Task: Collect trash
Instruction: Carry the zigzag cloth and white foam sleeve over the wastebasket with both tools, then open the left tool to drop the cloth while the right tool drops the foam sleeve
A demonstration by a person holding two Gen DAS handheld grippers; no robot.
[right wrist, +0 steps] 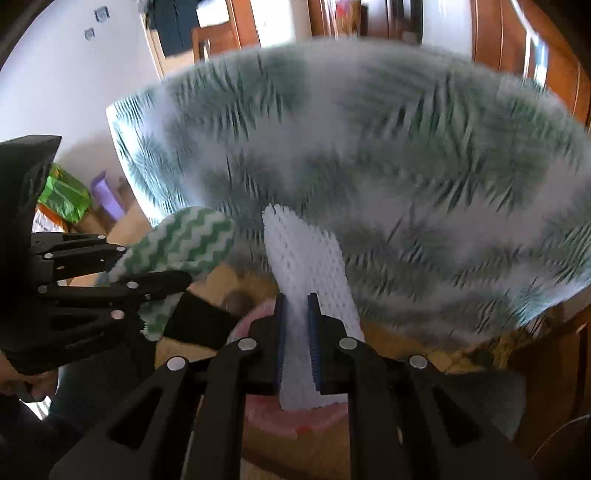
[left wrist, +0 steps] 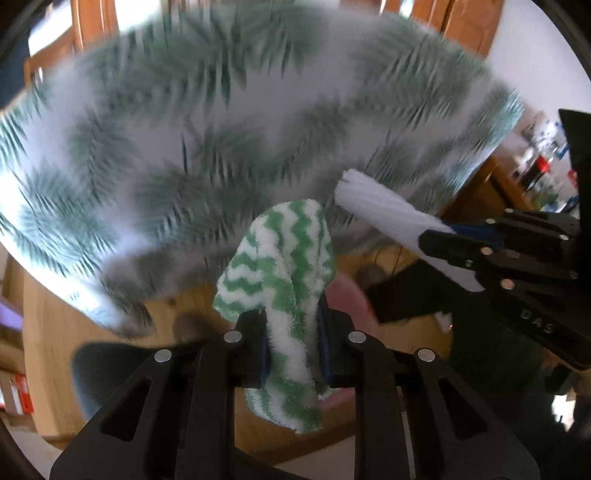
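My left gripper [left wrist: 291,347] is clamped on a fluffy cloth with green and white zigzag stripes [left wrist: 284,266]. The cloth stands up between the two blue-padded fingers and folds over at the top, with a tail hanging below the jaws. From the right wrist camera I see the same gripper [right wrist: 159,284] at the left edge, the striped cloth [right wrist: 184,240] bulging out past its fingertips.

My right gripper [right wrist: 297,343] is closed on a folded white paper towel [right wrist: 306,266] with a dimpled surface. The towel rises upright from between the blue pads, and its lower edge sticks out beneath them. In the left wrist view this gripper [left wrist: 458,251] enters from the right, and the white towel [left wrist: 380,210] points up and to the left, just beside the striped cloth but not touching it.

Both items are held in the air in front of a table covered by a white cloth printed with dark green palm fronds [left wrist: 221,147], which is blurred in both views [right wrist: 406,166]. Below the grippers I make out a wooden floor [left wrist: 55,332] and a pink shape [right wrist: 291,417], too blurred to identify. Wooden furniture [right wrist: 495,33] stands behind the table.
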